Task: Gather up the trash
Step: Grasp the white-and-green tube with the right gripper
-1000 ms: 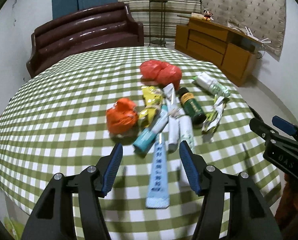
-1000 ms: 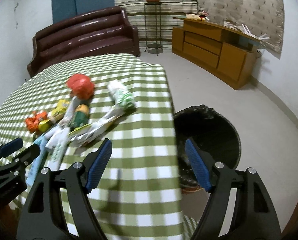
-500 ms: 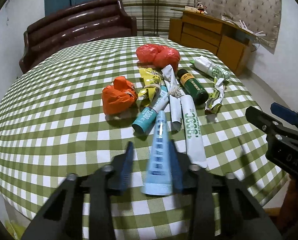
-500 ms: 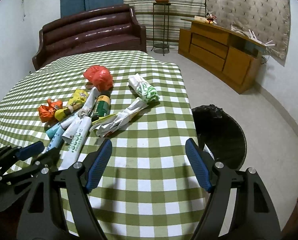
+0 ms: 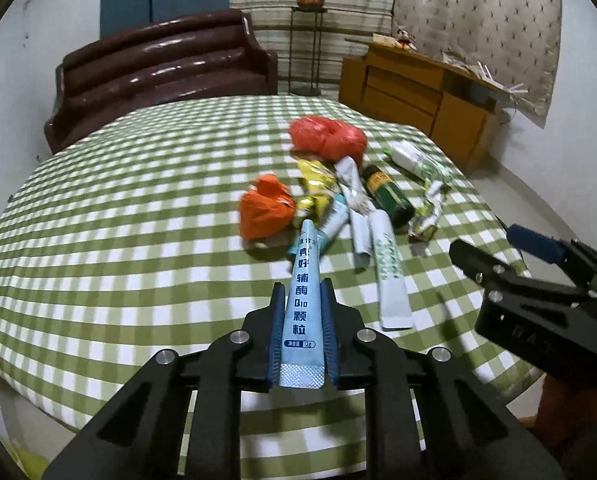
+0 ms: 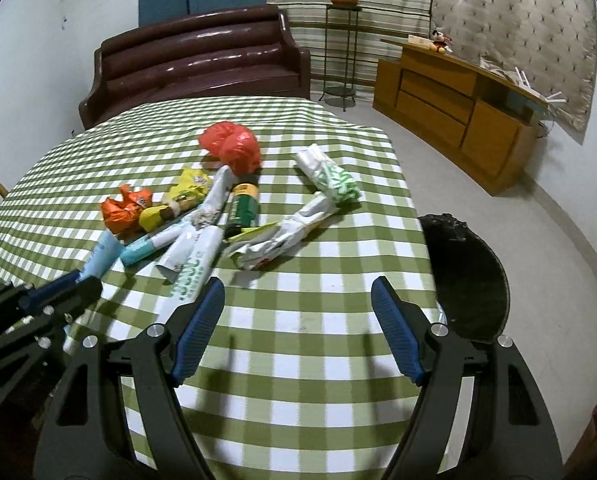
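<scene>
My left gripper (image 5: 301, 292) is shut on a light blue tube (image 5: 303, 300) and holds it just above the checked table (image 5: 118, 240). The tube also shows in the right wrist view (image 6: 100, 256). Beyond it lies a pile of trash: an orange wrapper (image 5: 264, 212), a red bag (image 5: 326, 138), a yellow wrapper (image 5: 316, 184), a dark green bottle (image 5: 388, 196), a white tube (image 5: 390, 276) and a white-green bag (image 6: 330, 180). My right gripper (image 6: 298, 312) is open and empty over the table's near edge, right of the pile.
A black-lined trash bin (image 6: 464, 276) stands on the floor right of the table. A brown sofa (image 6: 194, 68) is behind the table. A wooden cabinet (image 6: 454, 104) and a plant stand (image 6: 342, 40) are at the back right.
My left gripper closed on the light blue tube and lifted it off the cloth. My right gripper swung left to face the trash pile, still open.
</scene>
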Available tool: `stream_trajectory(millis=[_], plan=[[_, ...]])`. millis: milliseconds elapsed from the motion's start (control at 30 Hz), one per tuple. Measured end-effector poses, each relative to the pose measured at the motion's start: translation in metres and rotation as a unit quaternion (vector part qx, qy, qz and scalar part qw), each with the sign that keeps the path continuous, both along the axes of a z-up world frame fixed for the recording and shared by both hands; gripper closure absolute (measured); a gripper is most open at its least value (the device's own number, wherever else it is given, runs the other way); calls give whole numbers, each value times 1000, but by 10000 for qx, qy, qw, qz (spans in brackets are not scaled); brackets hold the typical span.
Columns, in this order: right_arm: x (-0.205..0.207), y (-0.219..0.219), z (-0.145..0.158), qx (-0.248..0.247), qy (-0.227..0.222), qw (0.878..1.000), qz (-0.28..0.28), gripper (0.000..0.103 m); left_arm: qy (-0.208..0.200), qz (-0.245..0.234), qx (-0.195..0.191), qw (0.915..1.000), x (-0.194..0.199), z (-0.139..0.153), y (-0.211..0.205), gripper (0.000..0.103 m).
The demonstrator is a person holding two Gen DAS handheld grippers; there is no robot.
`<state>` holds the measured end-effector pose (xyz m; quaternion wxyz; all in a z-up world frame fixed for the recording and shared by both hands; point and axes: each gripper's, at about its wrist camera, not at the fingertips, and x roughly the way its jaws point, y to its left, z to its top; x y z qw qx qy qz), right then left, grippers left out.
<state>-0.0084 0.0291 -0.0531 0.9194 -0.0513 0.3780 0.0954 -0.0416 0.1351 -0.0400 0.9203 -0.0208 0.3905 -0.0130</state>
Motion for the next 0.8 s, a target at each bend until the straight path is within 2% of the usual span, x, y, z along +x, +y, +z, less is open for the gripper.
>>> stream_trajectory(millis=[167,533,633,700,767,800], plan=[[-1,18,-5,-49,60,9998,188,29,-51,264,53,9996,0,3,19,84],[1,50,-15,-165,193,9986,456,31,46,855,214,9961,-1,-8,69,84],[3,57,-19,-258,256,9981,506,39,65,890,197,9958,-1,-11,73,84],[4,59,-22,-294,318,9978,508,48,72,886,182,9959,0,-12,74,84],[3,58,-22,-285,311,9979,498,51,76,877,174,9960,-1,-13,75,84],[3,58,-22,-283,309,9978,510,57,84,873,164,9960,-1,-14,74,84]])
